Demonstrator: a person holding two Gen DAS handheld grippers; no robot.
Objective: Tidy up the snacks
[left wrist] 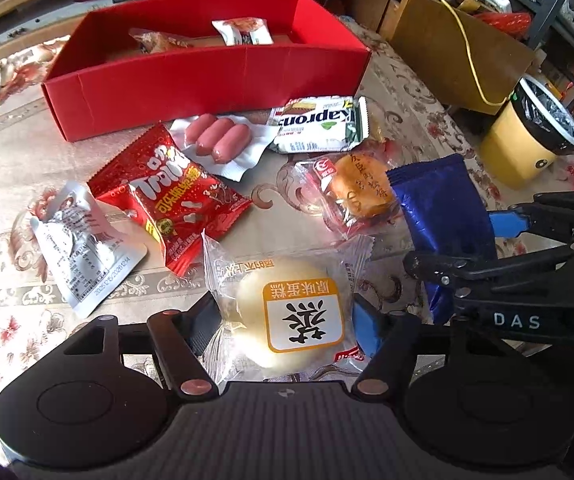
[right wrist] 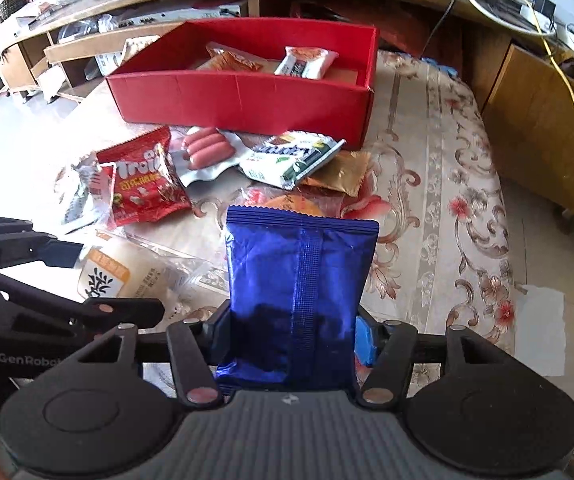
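blue packet (right wrist: 299,280): stands up long-ways, top edge toward the red box (right wrist: 247,96) | right gripper (right wrist: 287,340): squeezes its bottom end, above the desk (right wrist: 427,200) | left gripper (left wrist: 287,328): around the round cake (left wrist: 287,316), grip unclear.

Home living room: floral tablecloth (right wrist: 439,184), wooden shelving (right wrist: 147,12), tangled cables (right wrist: 499,4), bin (left wrist: 527,136).

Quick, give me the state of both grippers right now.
Left gripper: closed on the steamed cake pack, fingers either side of it.
Right gripper: closed on the blue foil packet, held upright.
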